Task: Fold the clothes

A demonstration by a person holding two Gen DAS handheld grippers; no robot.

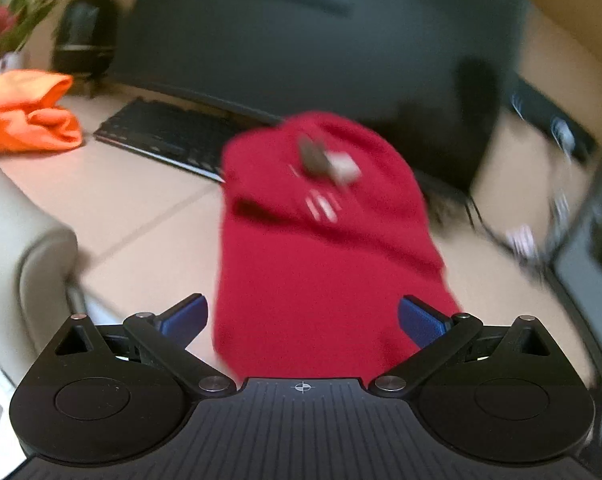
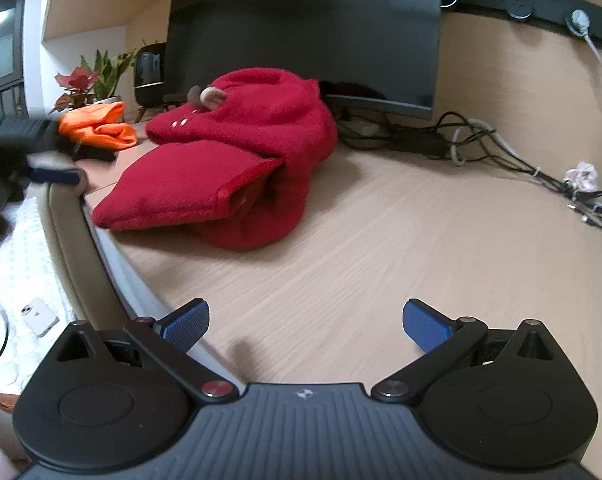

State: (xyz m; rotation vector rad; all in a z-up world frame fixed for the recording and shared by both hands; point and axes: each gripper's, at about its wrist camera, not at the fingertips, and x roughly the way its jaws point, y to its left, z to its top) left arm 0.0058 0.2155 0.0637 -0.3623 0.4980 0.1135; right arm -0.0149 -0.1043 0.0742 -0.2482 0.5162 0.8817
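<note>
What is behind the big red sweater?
Behind the red sweater stands a dark monitor. Its base is mostly hidden by the sweater. Farther left sit an orange cloth and a black speaker.

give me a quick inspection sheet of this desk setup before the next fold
surface: light wood desk, bare in front of the right gripper.
job's things: red garment lying in a bunched, partly folded heap; orange garment folded at the back left.
clutter: keyboard behind the red garment, crumpled tissue among the cables.
grippers: left gripper open, red garment showing between its fingers; right gripper open above bare desk, holding nothing.
cables: tangled bundle along the back wall, right of the monitor.
surroundings: dark monitor, black speaker, potted plant, phone lying below the desk edge.
</note>
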